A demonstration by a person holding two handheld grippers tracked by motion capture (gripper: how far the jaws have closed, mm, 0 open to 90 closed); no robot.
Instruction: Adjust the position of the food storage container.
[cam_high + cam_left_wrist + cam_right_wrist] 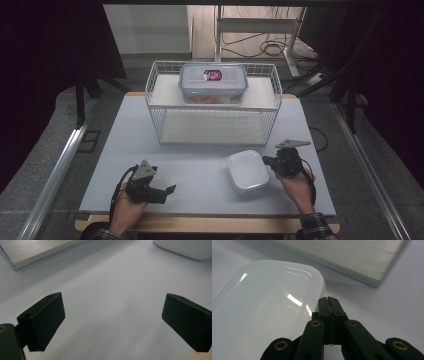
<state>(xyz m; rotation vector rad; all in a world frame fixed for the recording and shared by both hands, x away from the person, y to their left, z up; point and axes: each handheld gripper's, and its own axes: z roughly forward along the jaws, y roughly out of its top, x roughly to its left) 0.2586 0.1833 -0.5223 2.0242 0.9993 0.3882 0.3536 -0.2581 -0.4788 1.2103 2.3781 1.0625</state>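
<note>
Right gripper [329, 302] jaws pressed together, empty, beside white container [248, 172] lower right of centre. Left gripper [112, 322] jaws wide apart over bare table [195, 170], lower left. Step judged: approach to container. Next: right jaws must part to grasp rim.

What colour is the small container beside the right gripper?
White, slightly translucent; the container shows best in the right gripper view.

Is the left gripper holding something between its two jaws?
No, in the left gripper view the left gripper has its two black jaws spread wide apart, with just the bare table showing between them.
</note>
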